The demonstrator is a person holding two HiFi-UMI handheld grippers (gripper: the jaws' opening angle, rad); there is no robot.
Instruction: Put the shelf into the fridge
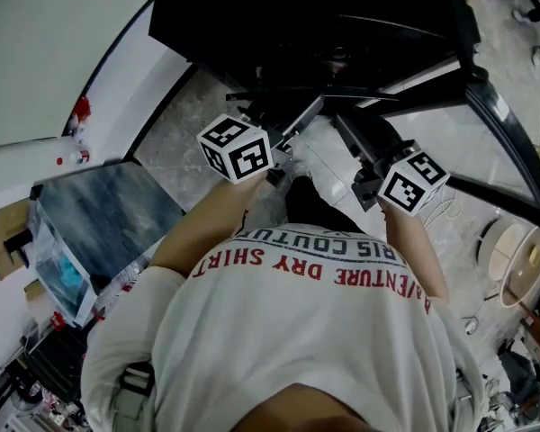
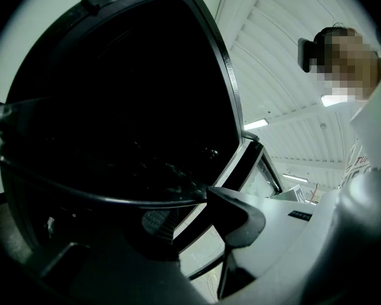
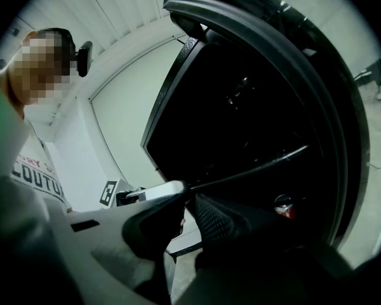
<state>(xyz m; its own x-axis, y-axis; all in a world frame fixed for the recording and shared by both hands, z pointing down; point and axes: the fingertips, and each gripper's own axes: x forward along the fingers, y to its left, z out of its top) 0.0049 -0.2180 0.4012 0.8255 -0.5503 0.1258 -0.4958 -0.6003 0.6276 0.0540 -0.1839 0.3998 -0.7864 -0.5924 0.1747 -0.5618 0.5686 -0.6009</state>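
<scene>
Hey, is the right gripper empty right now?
No, in the right gripper view the right gripper has its jaws closed on the thin front edge of the shelf.

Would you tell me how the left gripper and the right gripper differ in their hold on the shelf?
The left gripper holds the rim of the shelf with jaws spread fairly wide; the right gripper's jaws stand nearly together on its edge. The left gripper sits at the shelf's left, the right gripper at its right. Both point toward the dark fridge.
</scene>
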